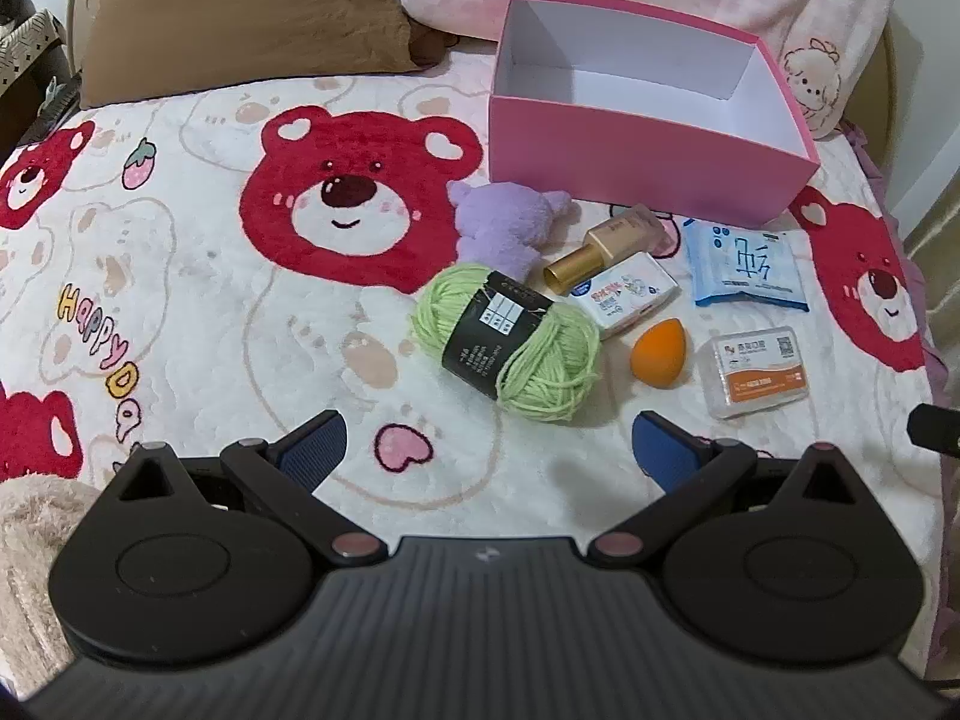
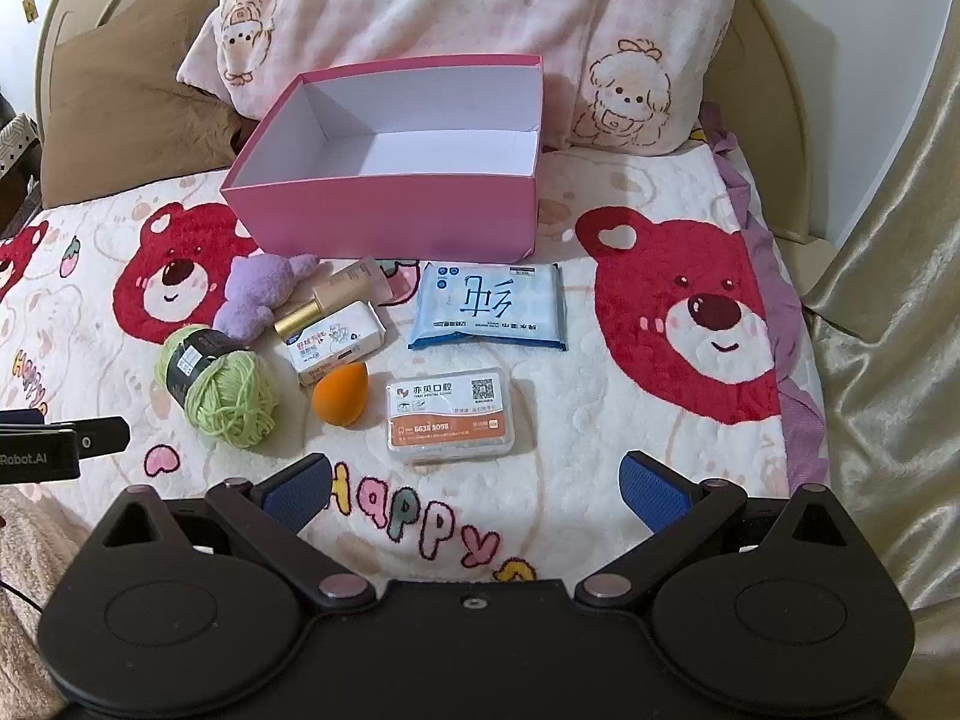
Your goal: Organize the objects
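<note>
Ridged blue fingers point(image 1: 315, 456), fuzzy blanket point(image 1: 210, 312)

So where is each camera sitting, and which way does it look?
Left wrist: sits on the left gripper, looks down at the green yarn; its open jaws show.
Right wrist: sits on the right gripper, looks down at the orange-label case; its open jaws show, the left gripper at the left edge.
Both see the empty pink box.

My lot: open pink box point(image 2: 384, 210); before it plush point(image 2: 258, 294), bottle point(image 2: 336, 294), yarn point(image 2: 219, 387), sponge point(image 2: 340, 391), wipes point(image 2: 489, 306), two packets.
</note>
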Available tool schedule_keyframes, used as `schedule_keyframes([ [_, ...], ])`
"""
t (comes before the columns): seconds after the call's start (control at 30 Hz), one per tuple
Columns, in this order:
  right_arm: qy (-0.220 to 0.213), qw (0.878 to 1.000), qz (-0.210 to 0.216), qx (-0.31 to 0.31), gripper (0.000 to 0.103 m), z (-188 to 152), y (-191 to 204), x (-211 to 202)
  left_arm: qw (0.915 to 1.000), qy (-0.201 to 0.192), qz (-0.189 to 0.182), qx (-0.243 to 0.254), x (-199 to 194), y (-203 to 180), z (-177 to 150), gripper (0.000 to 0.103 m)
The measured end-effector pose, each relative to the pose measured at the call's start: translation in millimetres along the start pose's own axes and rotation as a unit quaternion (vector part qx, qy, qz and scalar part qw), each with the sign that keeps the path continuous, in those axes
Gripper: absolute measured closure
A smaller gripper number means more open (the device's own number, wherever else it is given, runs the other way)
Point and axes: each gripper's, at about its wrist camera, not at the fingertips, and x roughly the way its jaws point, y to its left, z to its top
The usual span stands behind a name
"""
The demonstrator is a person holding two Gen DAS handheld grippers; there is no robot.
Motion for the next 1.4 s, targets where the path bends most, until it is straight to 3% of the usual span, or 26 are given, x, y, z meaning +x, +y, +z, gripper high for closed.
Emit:
schedule_keyframes([
  [0.2,0.001,1.0,-0.001,0.0,0.0,-2.1,-0.9,1.4,1.0,0.005,0.006,0.003,3.5,-0.6,-0.3,0.0],
  [0.37,0.001,1.0,0.0,-0.008,0.0,-2.8,1.6,0.4,0.9999,0.007,-0.014,0.001,3.6,0.2,-1.1,0.0],
  [0.6,0.001,1.0,-0.002,-0.01,0.0,-1.7,3.6,-0.6,0.9989,0.003,-0.02,-0.041,4.4,8.3,-3.9,0.0],
  [0.73,0.002,1.0,-0.002,-0.01,0.0,-1.9,3.4,-0.8,0.9997,-0.013,0.003,-0.022,3.8,6.0,-4.9,0.0],
  [0.93,0.002,1.0,-0.003,-0.01,0.0,-1.9,3.4,-0.3,0.9997,-0.023,0.003,0.001,2.7,1.7,-7.3,0.0],
  [1.1,0.003,1.0,0.0,-0.01,0.0,-2.9,3.0,1.6,0.9994,-0.03,-0.018,0.0,0.1,1.2,-9.2,0.0],
  [1.4,0.005,1.0,0.0,-0.01,0.0,-2.7,3.1,2.6,0.9978,-0.009,-0.065,-0.013,-2.5,-0.5,-10.2,0.0],
])
